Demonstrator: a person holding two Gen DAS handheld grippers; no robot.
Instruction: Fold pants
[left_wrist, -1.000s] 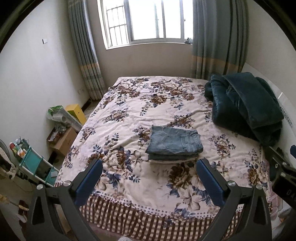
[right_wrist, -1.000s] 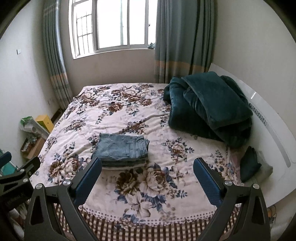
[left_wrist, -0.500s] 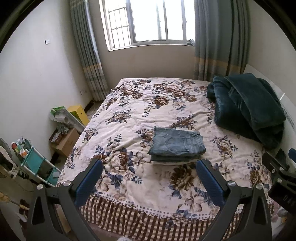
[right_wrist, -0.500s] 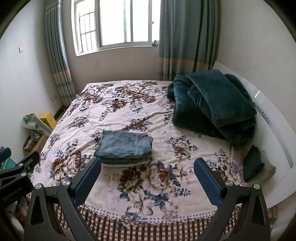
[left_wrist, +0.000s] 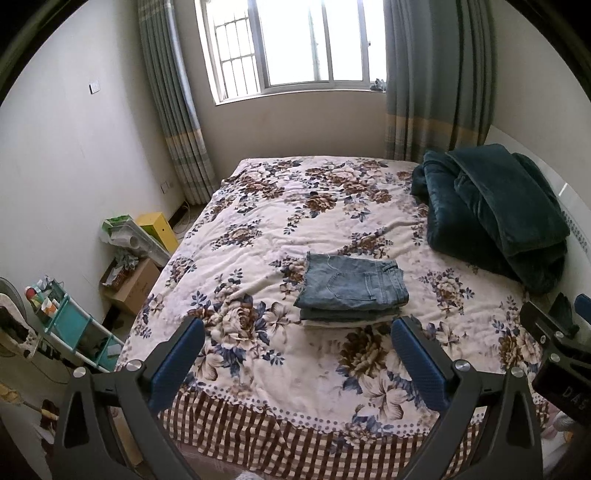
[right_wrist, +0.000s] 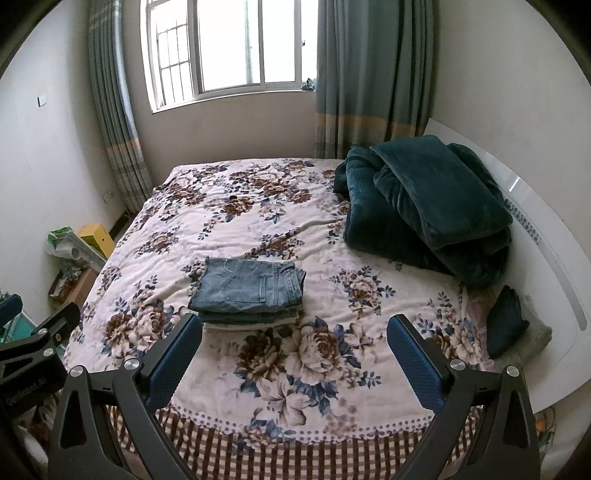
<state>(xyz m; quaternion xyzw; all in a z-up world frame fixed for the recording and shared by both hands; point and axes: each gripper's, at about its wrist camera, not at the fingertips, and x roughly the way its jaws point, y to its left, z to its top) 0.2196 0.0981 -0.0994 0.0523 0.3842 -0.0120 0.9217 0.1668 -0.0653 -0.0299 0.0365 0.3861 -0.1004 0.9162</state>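
Left wrist view: the left claw hangs at the frame's bottom, fingers wide apart and empty, above the floral bed. The folded pants lie mid-frame, right of center.

Right wrist view: the right claw likewise gapes, empty; the pants sit left of center, a dark green blanket at upper right.

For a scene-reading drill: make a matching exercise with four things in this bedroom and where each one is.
Things:
1. folded jeans
2. dark green blanket
3. yellow box
4. teal shelf rack

Places:
a. floor between bed and left wall
b. middle of the floral bedspread
c. near left corner, beside the bed's foot
d. piled against the white headboard

Pairs: 1-b, 2-d, 3-a, 4-c
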